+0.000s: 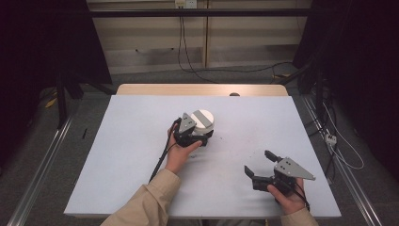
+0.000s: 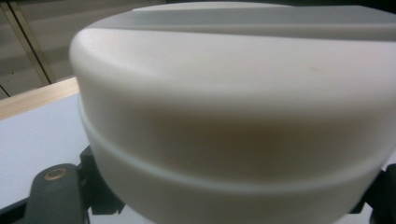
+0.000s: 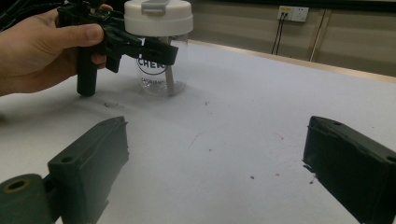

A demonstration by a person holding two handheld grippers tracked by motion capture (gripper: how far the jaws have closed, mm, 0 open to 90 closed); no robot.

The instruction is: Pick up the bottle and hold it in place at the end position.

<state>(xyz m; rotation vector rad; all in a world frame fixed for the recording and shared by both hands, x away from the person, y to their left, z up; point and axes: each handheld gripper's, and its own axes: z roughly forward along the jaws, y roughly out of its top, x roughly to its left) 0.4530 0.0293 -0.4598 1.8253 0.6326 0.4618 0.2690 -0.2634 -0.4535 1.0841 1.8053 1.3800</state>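
A clear jar (image 1: 203, 120) with a white lid (image 2: 233, 93) stands upright near the middle of the white table (image 1: 131, 150). My left gripper (image 1: 202, 130) is shut on the jar just under the lid. In the right gripper view its black jaws (image 3: 149, 46) cross the glass, which bears dark printed lettering. One of its fingers (image 2: 56, 196) shows beside the lid at close range. My right gripper (image 1: 258, 162) rests low over the table's front right. It is open, its jaws spread wide over bare tabletop (image 3: 215, 158), well apart from the jar.
A wooden strip (image 1: 202, 89) runs along the table's far edge. Cables (image 1: 188, 61) trail over the floor beyond it, and a power strip (image 1: 331, 139) lies to the right. Small dark specks (image 3: 252, 177) mark the tabletop.
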